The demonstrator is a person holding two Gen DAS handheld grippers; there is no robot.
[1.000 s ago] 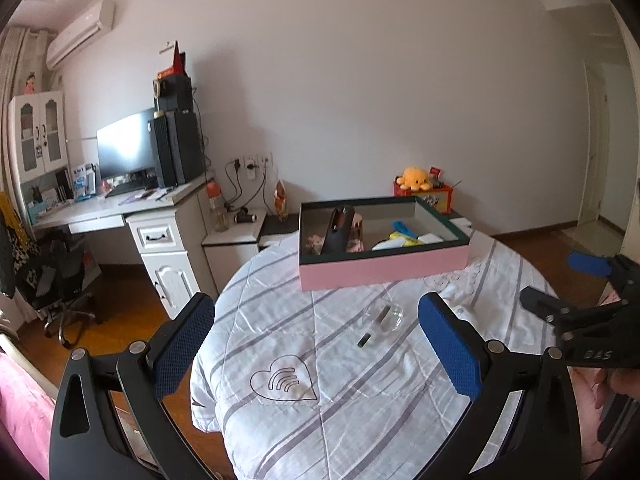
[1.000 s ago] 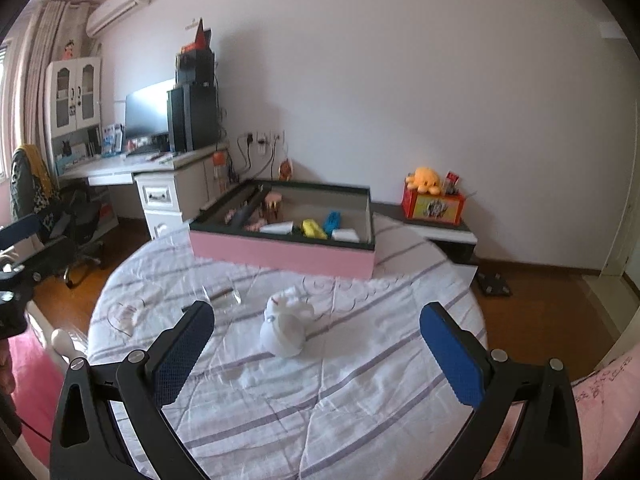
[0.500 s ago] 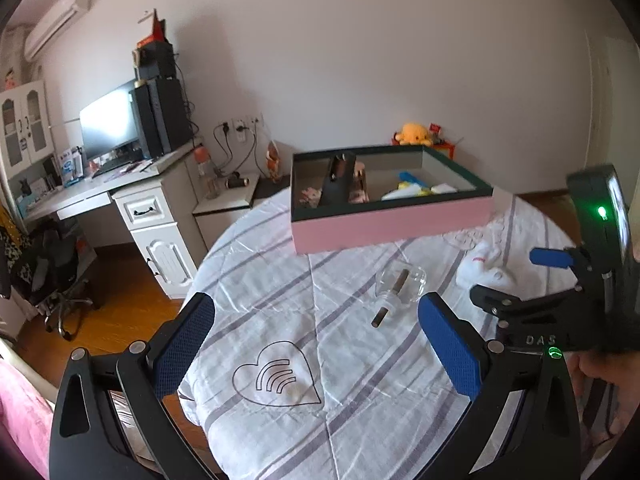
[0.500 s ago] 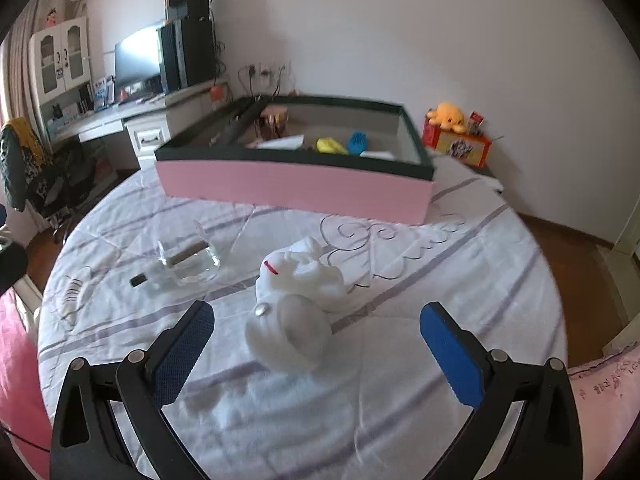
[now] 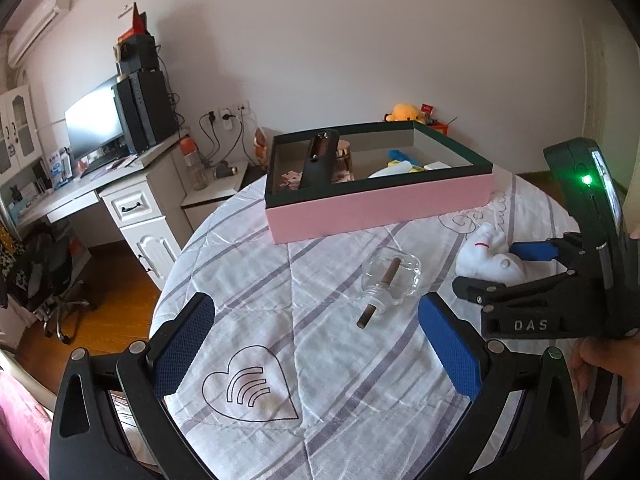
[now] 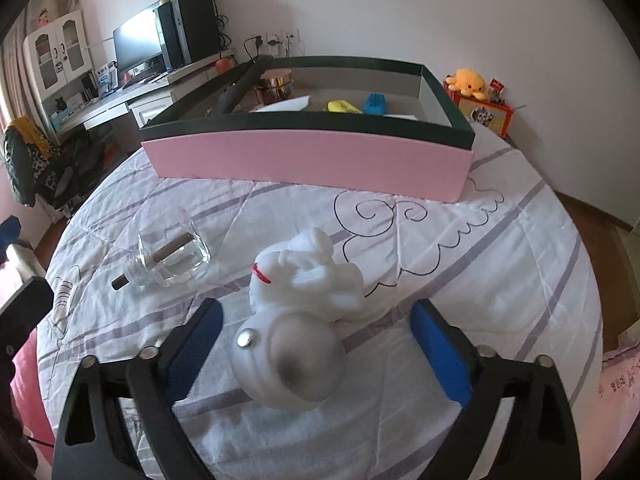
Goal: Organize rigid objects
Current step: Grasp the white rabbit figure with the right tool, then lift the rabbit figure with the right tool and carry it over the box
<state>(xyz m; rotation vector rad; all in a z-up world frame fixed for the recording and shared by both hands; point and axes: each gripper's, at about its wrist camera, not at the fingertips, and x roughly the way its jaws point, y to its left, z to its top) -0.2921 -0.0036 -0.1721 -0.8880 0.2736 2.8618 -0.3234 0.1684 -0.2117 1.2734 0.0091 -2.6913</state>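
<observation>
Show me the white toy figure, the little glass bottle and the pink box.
white toy figure (image 6: 296, 320), right wrist view, on its body.
glass bottle (image 5: 394, 280), left wrist view, on its clear body.
pink box (image 6: 308, 158), right wrist view, on its front wall.

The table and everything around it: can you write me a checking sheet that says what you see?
Surface: round table under a white striped cloth with a heart drawing.
Job's things: white toy figure lying on the cloth; clear glass bottle on its side with a brown stick through its neck; pink box with a dark rim, already holding some small things.
Clutter: nothing seen on the cloth besides these.
Grippers: left gripper open, nothing between its pads; right gripper closing, with the toy between its pads, not yet pressed.
Cables: plugs and wires at the wall sockets.
Surroundings: desk with a monitor, yellow plush toy on a shelf.
</observation>
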